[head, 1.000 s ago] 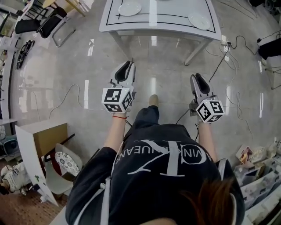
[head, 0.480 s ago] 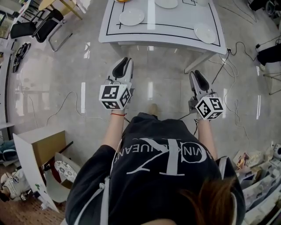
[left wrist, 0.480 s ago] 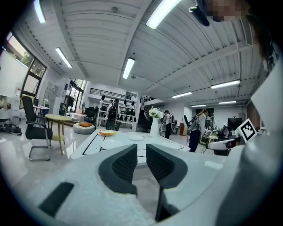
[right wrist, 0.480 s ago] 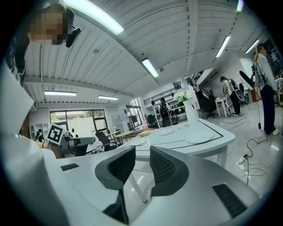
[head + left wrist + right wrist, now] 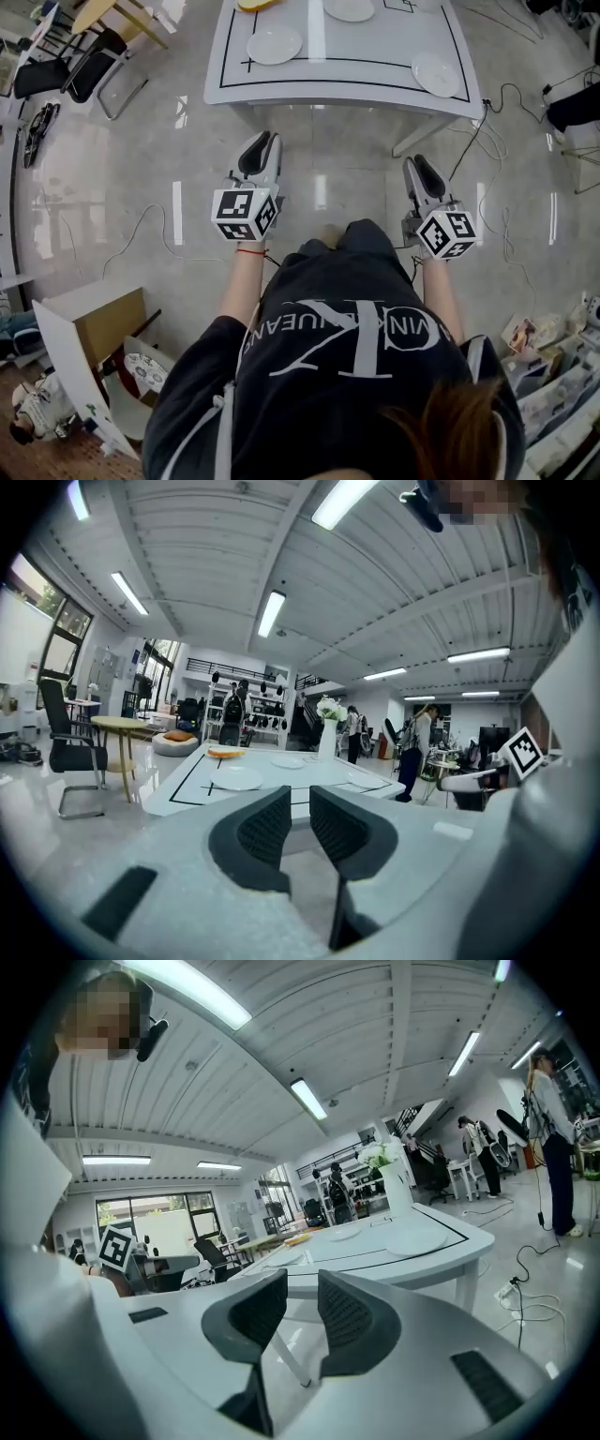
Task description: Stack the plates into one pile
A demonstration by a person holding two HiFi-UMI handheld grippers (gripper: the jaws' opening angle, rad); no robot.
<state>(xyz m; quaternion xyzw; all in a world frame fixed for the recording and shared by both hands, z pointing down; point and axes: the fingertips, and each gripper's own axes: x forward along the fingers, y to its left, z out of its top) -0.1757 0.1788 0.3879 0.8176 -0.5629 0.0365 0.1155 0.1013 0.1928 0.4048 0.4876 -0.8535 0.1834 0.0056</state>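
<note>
A white table point(image 5: 337, 82) with a black outline stands ahead of me. On it lie a white plate point(image 5: 274, 45) at the left, a second white plate point(image 5: 436, 74) at the right, a third point(image 5: 349, 9) at the far edge, and an orange dish point(image 5: 253, 4). My left gripper point(image 5: 262, 150) and right gripper point(image 5: 419, 171) hover over the floor short of the table, both pointing at it. Each is open by a narrow gap with nothing between the jaws. The left gripper point(image 5: 300, 822) faces the near left plate point(image 5: 239, 779). The right gripper point(image 5: 302, 1312) faces the right plate point(image 5: 416, 1238).
Black chairs point(image 5: 84, 66) stand at the left beyond the table. Cables point(image 5: 497, 141) trail over the glossy floor at the right. A cardboard box point(image 5: 94, 314) and clutter sit behind me at the left. A white vase with flowers point(image 5: 327, 733) stands on the table; people stand farther back.
The person has stepped toward the table, which now shows more fully with more plates in view. Both grippers came forward with the body. Their jaws look the same.
</note>
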